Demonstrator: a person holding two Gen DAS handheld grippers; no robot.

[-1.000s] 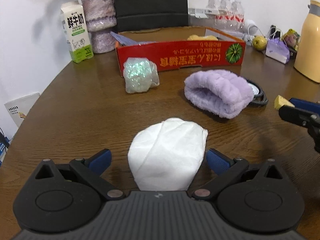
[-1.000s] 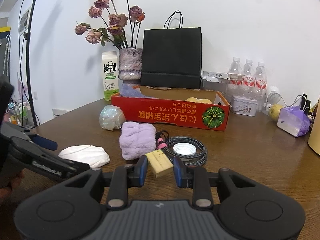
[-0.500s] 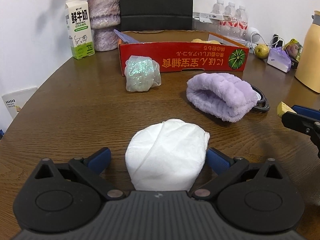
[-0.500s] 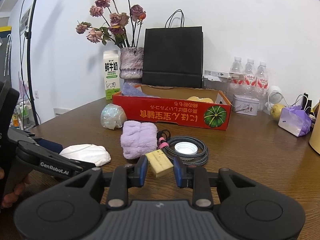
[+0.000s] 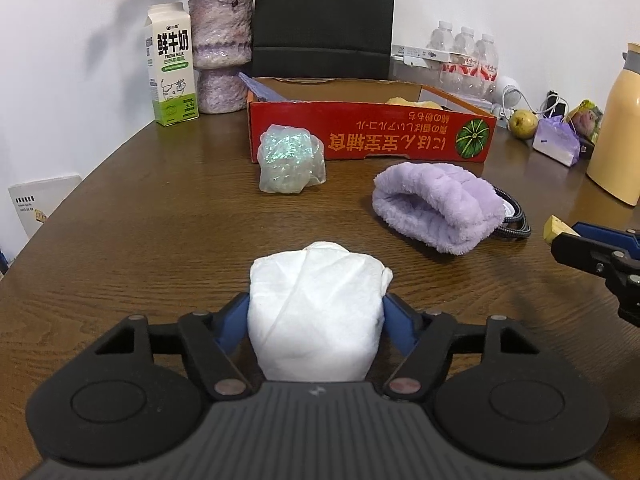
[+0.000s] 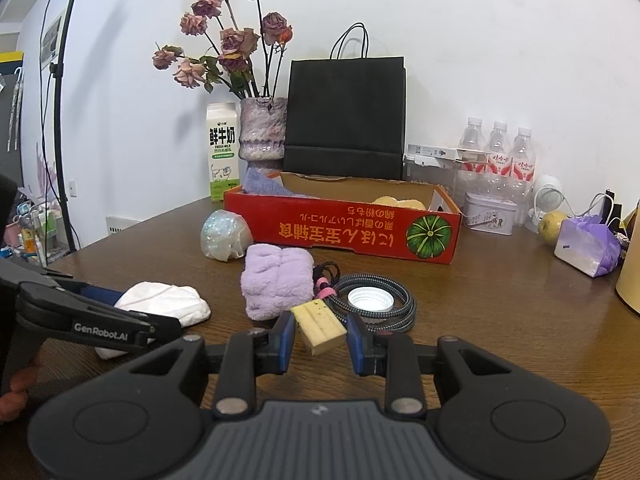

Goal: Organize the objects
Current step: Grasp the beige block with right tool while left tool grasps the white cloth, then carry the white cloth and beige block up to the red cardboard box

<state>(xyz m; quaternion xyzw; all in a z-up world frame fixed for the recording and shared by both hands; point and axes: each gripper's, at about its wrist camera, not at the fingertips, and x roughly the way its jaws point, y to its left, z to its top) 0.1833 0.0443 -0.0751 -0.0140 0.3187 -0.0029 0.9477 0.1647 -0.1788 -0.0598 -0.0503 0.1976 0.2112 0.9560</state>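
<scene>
A white cloth bundle (image 5: pixel 312 320) lies on the brown table between the fingers of my left gripper (image 5: pixel 316 306). Its jaws are closing, and the blue pads (image 5: pixel 236 320) touch and squeeze both sides of the bundle. My right gripper (image 6: pixel 320 338) is shut on a small yellow sponge block (image 6: pixel 318 324), held just above the table. A purple fluffy cloth (image 5: pixel 436 204) and an iridescent wrapped lump (image 5: pixel 290 158) lie in front of the red cardboard box (image 5: pixel 368 136). The box holds a bluish cloth and something yellow.
A coiled braided cable with a white cap (image 6: pixel 370 300) lies beside the purple cloth. Behind the box stand a milk carton (image 5: pixel 172 76), a vase of dried roses (image 6: pixel 262 132), a black paper bag (image 6: pixel 346 116) and water bottles (image 6: pixel 496 152). A yellow thermos (image 5: pixel 618 124) stands far right.
The left gripper's jaws have come in from wide apart to touch the white bundle, which now looks narrower and bunched up. The right gripper and its sponge have stayed still.
</scene>
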